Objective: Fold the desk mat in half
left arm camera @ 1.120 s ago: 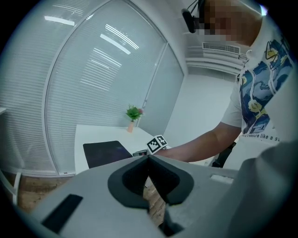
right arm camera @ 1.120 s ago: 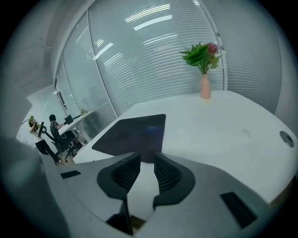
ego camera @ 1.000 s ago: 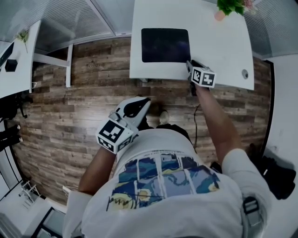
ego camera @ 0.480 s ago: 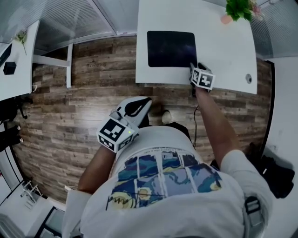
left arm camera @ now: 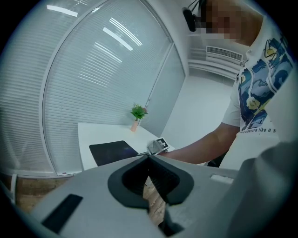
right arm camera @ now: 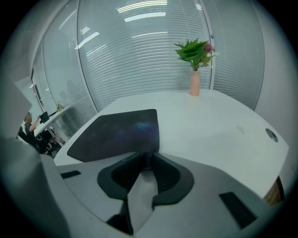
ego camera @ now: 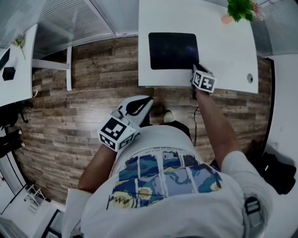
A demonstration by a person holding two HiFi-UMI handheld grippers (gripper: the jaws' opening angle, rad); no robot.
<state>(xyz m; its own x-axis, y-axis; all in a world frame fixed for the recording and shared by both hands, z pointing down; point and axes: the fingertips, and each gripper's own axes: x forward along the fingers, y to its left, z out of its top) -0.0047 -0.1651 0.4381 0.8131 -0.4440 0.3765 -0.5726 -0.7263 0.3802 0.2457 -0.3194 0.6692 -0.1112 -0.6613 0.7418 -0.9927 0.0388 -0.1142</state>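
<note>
A dark desk mat (ego camera: 173, 50) lies flat and unfolded on the white desk (ego camera: 223, 46). In the right gripper view the mat (right arm camera: 121, 132) reaches up to the jaws. My right gripper (ego camera: 196, 69) is at the mat's near right corner. Its jaws (right arm camera: 146, 155) are closing, with the mat's edge in the narrow gap between the tips. My left gripper (ego camera: 147, 99) hangs near the person's body over the wooden floor, away from the desk. Its jaws (left arm camera: 148, 157) meet at the tips with nothing between them. The left gripper view shows the mat (left arm camera: 113, 151) from afar.
A potted plant (ego camera: 239, 8) in a pink vase stands at the desk's far right corner. A round cable hole (ego camera: 250, 78) sits near the desk's right front edge. Another white desk (ego camera: 14, 60) stands at the left. Blinds cover the windows behind.
The right gripper has moved in closer to the mat's near right corner. The left gripper has barely moved. The mat still lies flat.
</note>
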